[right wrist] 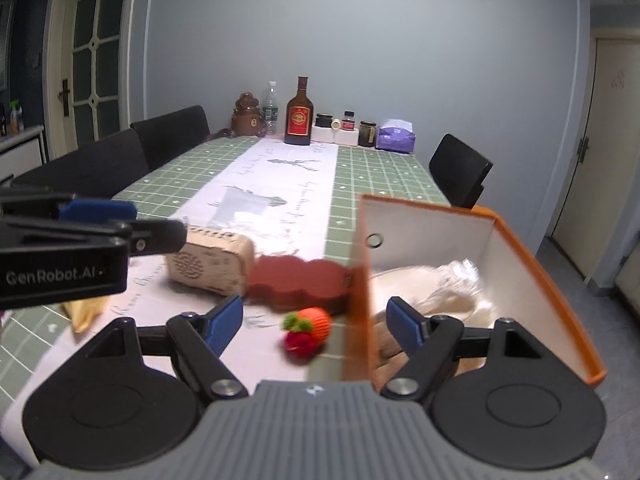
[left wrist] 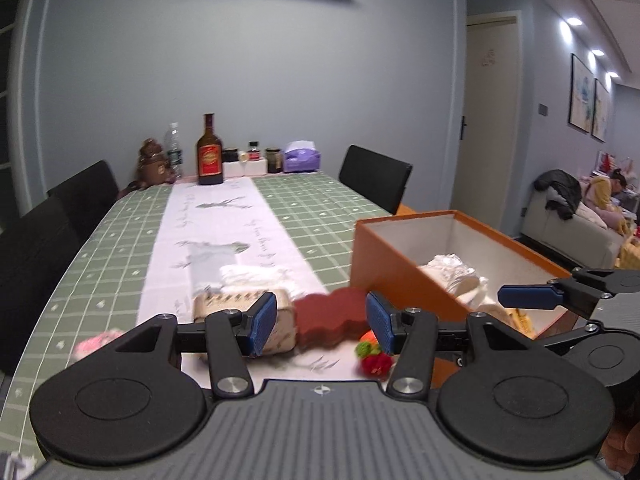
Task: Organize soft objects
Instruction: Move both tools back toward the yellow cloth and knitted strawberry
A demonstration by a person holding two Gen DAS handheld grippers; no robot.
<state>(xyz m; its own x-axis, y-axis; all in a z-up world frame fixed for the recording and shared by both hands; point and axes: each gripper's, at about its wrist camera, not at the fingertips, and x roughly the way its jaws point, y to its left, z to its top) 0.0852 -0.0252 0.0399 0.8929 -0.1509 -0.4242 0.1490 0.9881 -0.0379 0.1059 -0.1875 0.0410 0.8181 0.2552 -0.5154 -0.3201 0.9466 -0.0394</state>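
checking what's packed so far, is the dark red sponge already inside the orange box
No, the dark red sponge lies on the table runner just outside the orange box, against its outer wall.

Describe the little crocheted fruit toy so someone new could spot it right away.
Find the orange box on the green checked table. Just outside its near left wall, before the dark red scalloped cushion, lies the crocheted toy: the only orange-and-red piece with a green tuft.
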